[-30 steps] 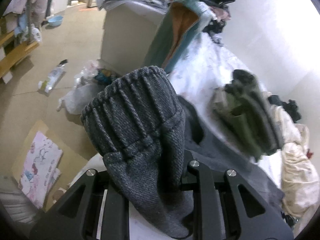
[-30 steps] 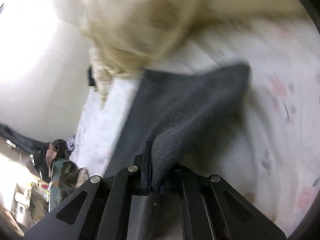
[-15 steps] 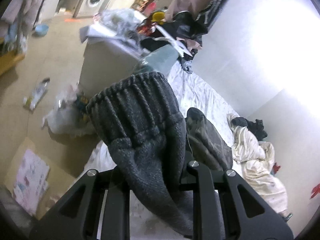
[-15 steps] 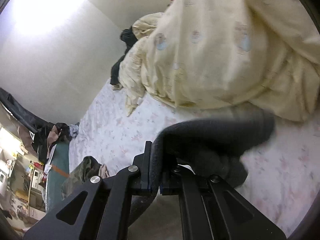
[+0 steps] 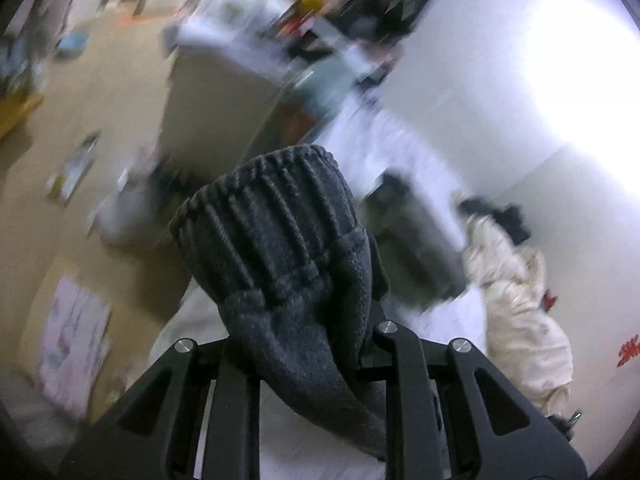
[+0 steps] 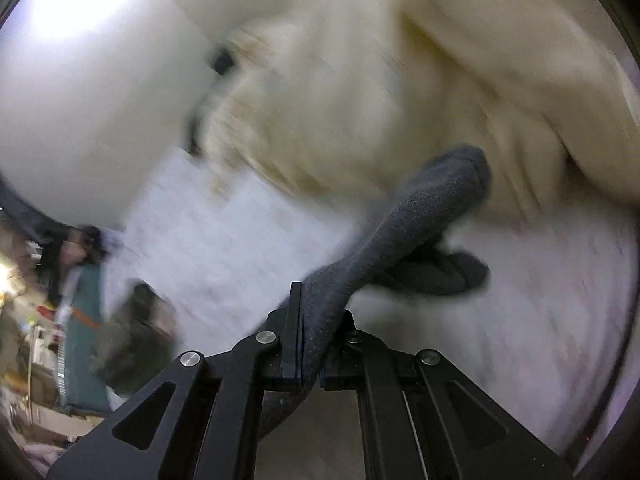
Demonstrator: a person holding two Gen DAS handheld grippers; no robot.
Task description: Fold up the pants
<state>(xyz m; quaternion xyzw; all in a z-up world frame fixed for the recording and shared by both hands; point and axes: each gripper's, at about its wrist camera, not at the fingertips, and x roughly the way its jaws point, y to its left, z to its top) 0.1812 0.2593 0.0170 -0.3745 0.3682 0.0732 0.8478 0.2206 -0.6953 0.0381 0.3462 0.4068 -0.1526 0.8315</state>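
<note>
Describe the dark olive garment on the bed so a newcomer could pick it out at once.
Start at the bed with the pale floral sheet beside the white wall. The dark olive garment lies bunched on that sheet, just beyond the grey knit pants pinched in the left gripper. Unlike the cream bedding heaped farther along, it is dark and greenish, and no gripper holds it.

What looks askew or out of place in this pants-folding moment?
Nothing about the grip: both grippers pinch the dark grey knit pants. The surroundings are untidy, with a cream duvet heaped on the bed and litter on the floor.
</note>
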